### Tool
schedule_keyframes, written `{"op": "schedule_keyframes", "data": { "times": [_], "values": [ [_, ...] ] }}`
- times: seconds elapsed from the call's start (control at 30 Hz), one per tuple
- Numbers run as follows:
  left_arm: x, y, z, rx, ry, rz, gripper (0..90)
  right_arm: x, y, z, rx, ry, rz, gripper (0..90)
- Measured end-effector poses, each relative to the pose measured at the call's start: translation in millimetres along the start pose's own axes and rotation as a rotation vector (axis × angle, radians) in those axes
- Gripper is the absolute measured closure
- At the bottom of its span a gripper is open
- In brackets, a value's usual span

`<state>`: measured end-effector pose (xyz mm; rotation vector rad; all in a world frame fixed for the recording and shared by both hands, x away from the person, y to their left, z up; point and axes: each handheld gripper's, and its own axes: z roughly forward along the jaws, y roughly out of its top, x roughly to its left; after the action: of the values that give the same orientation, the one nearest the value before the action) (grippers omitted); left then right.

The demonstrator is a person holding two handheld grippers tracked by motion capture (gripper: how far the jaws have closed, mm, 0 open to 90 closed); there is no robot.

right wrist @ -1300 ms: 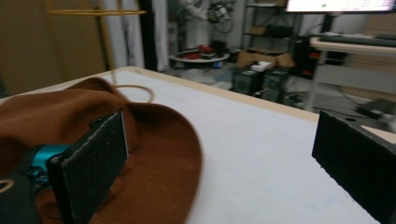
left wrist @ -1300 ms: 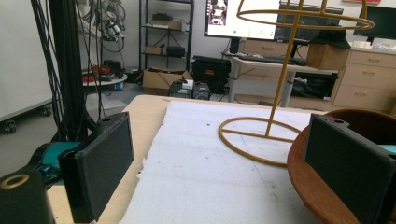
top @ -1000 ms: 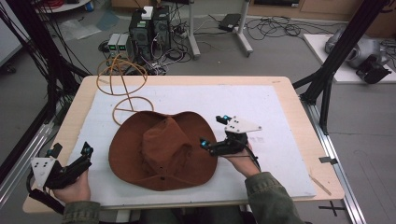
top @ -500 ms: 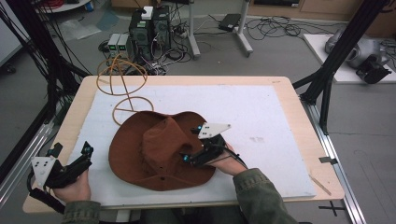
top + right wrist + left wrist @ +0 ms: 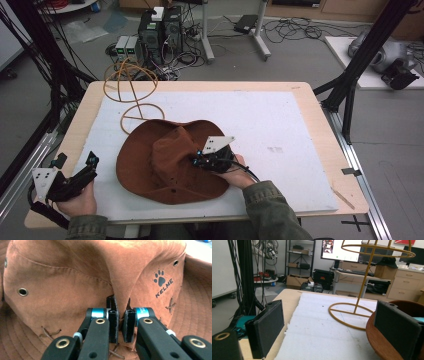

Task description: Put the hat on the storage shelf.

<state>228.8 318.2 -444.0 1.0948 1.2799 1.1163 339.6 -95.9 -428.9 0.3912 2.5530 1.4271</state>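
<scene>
The right hand-held gripper (image 5: 119,326) pinches a fold of the brown hat's (image 5: 165,162) crown, while the left hand-held gripper (image 5: 82,172) rests spread apart at the counter (image 5: 320,107) edge.

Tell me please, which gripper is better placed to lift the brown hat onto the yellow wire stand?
Right. The right gripper is already shut on a fold of the hat crown. The left gripper is open, off the brim at the table corner.
</scene>
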Motion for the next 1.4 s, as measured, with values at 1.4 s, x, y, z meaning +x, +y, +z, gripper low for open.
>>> {"op": "schedule_keyframes", "data": {
  "times": [1.4],
  "values": [
    [4.3, -2.1, 0.9, 0.004, 0.0, -0.041, 10.1, 0.7, -4.0, -49.0, -0.268, 0.016, 0.045, 88.1]
  ]
}}
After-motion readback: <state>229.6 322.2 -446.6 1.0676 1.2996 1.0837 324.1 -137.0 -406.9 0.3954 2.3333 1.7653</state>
